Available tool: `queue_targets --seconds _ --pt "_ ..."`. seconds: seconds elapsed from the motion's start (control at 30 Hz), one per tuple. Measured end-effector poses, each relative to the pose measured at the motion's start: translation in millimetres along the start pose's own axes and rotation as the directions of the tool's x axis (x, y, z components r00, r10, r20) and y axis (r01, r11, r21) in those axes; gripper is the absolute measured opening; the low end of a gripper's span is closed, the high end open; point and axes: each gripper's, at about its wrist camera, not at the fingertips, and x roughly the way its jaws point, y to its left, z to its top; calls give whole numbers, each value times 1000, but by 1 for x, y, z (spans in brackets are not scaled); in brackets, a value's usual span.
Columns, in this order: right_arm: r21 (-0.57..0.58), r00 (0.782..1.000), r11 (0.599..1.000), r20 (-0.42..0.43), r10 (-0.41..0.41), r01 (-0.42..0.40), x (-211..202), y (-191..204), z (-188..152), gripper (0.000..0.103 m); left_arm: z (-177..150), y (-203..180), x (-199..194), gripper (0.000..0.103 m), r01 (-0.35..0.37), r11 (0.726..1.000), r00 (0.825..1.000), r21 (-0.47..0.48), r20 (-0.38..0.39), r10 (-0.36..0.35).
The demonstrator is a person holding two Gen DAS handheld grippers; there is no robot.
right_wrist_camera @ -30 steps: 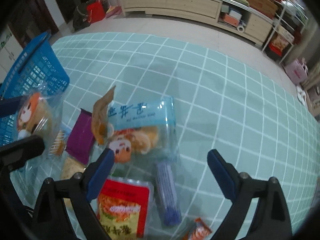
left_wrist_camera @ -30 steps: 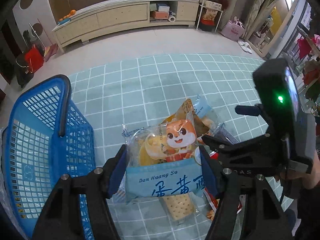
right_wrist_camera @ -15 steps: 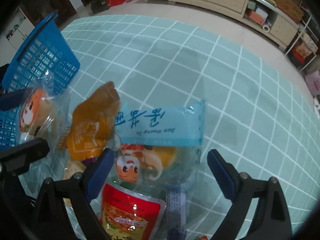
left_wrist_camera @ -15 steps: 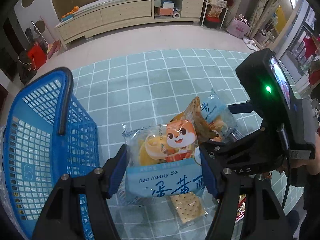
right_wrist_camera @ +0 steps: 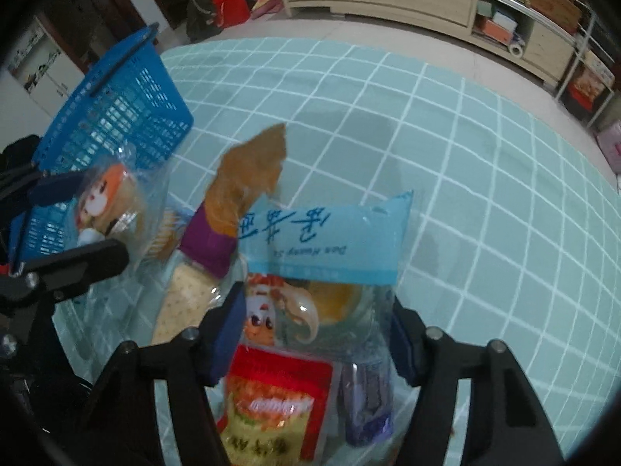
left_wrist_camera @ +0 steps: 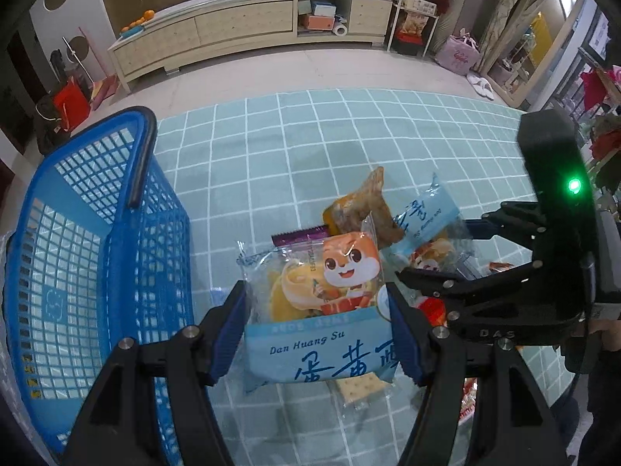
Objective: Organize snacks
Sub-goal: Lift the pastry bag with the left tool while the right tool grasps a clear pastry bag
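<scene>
My left gripper is shut on a blue-and-clear egg yolk pastry packet with a cartoon squirrel, held just right of the blue plastic basket. My right gripper is shut on a second, matching pastry packet. That packet also shows in the left wrist view, beside the right gripper. The left gripper and its packet show at the left of the right wrist view, in front of the basket.
Loose snacks lie on the teal checked mat: an orange-brown packet, a purple packet, crackers, a red packet and a dark blue bar. A long low cabinet stands at the far wall.
My right gripper has moved in over the second pastry packet and shut on it. My left gripper still holds its packet and has moved little beside the basket.
</scene>
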Motion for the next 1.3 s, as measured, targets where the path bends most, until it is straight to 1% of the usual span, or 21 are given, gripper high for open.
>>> queue_targets --seconds 0.17,0.23,0.4,0.57,0.63,0.73,0.9,1.1,1.3 --pt "58 999 998 47 -16 13 -35 3 -10 70 -10 -3 -24 65 22 1000 999 16 35 -22" --pt "84 997 996 68 -37 32 -52 8 -16 70 -14 -4 -37 65 36 999 998 35 57 -38" --pt "154 992 988 122 -41 22 -87 24 -33 70 -26 -3 -69 65 58 997 993 56 101 -63" --pt "166 984 986 172 -48 19 -119 50 -37 70 -35 10 -102 65 61 996 985 63 155 -70" --pt "166 979 986 193 -64 31 -131 62 -37 70 -38 19 -116 65 62 996 982 62 174 -72" --pt "186 970 982 231 -70 26 -145 78 -33 70 -42 33 -133 65 63 995 976 75 202 -77" --pt "214 956 977 281 -78 16 -154 102 -29 70 -48 61 -152 65 63 995 970 83 231 -80" --pt "225 939 974 339 -57 -22 -161 128 -5 70 -48 100 -167 65 57 994 960 93 267 -80" --pt "185 941 982 337 -31 -34 -140 154 33 70 -37 137 -163 65 26 997 964 69 264 -43"
